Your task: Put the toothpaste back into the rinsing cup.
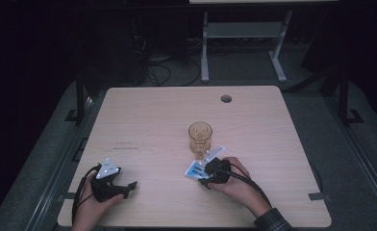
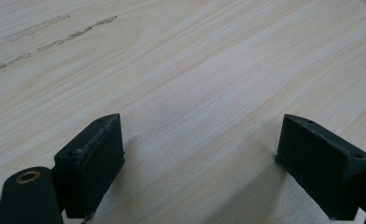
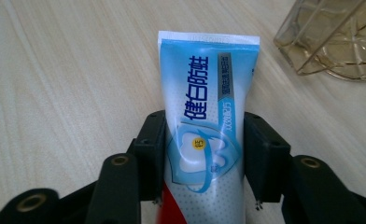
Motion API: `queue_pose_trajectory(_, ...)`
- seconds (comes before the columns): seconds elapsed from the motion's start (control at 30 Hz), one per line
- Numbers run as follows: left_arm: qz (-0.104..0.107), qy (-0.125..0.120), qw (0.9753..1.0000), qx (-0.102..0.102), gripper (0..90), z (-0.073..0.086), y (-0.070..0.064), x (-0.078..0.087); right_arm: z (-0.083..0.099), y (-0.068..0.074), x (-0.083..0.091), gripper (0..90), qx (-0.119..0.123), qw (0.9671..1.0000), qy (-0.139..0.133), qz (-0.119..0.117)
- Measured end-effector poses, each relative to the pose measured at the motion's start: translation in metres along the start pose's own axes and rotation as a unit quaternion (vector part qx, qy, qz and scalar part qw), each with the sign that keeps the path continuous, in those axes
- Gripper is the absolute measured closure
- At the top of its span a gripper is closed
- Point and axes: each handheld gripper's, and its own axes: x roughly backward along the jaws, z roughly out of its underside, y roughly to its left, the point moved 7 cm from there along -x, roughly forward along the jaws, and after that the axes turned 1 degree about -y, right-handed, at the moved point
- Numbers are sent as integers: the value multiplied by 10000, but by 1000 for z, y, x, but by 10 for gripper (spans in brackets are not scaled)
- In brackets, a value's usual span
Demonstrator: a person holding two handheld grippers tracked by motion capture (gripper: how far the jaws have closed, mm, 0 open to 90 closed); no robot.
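A blue and white toothpaste tube [image 3: 204, 93] with printed characters lies flat on the wooden table [image 1: 143, 120], its crimped end pointing away from me. My right gripper [image 3: 204, 156] is shut on it, one black pad pressed against each side of the tube. From above, the tube [image 1: 194, 169] sits just in front of an amber glass [image 1: 199, 137], with the right gripper [image 1: 207, 174] and the hand behind it. My left gripper [image 1: 129, 188] rests at the front left of the table. In its own view the left gripper [image 2: 200, 154] is open over bare wood.
The amber faceted glass [image 3: 340, 37] stands upright close beyond the tube's far end, to the right. A round cable hole [image 1: 226, 98] sits near the table's far edge. Faint marks [image 2: 55, 32] streak the wood ahead of the left gripper. Desk legs and cables lie beyond the table.
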Motion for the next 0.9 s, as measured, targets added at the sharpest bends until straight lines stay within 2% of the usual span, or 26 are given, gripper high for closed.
queue_pose_trajectory(0.27,2,0,10000,0,136,0,0,0,-2,3,2,664,143,9997,197,56)
queue_pose_trajectory(0.43,2,0,10000,0,136,0,0,0,-2,0,4,707,59,9999,149,-50)
queue_pose_trajectory(0.67,3,0,10000,2,136,0,0,0,-2,-1,7,719,-85,9993,-17,-364)
queue_pose_trajectory(0.9,3,-1,10000,2,136,0,0,0,-3,-3,19,721,-274,9966,-403,-662)
